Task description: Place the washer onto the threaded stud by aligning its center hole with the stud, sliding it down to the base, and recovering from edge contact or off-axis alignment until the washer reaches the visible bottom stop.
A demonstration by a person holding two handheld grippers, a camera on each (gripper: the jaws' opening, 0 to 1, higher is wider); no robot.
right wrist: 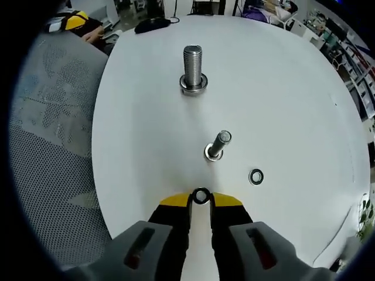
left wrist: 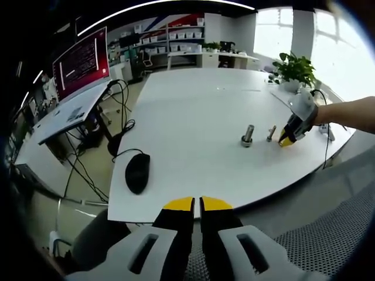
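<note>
A: Where do we stand? In the right gripper view our right gripper (right wrist: 201,198) has its jaws drawn narrow on a washer (right wrist: 201,196), pinched by its rim right at the yellow tips, just above the white table (right wrist: 293,99). The small stud (right wrist: 218,144) stands near, straight ahead of the jaws.

B: And it leans a little in that view, though the fisheye may be to blame. If we bring the washer down tilted or off the axis, we judge its edge will catch on the stud's top or threads and hang there instead of sliding to the base.

A: The grip is thin too, only the rim. A knock against the stud could twist the washer or flick it out of the jaws.

B: Our left gripper (left wrist: 197,205) has its jaws nearly together with nothing between them, hanging at the table's near edge, well apart from the work. It cannot steady anything from there.

A: Count with me. Studs: 2, the small one and a larger threaded stud (right wrist: 193,68) farther off, with a ring or flange at its base.

B: Loose washers: 2, the one we hold and a spare washer (right wrist: 256,176) lying flat just beside the small stud. Grippers: 2. Also 1 black mouse (left wrist: 137,172) on the table in the left gripper view.
</note>
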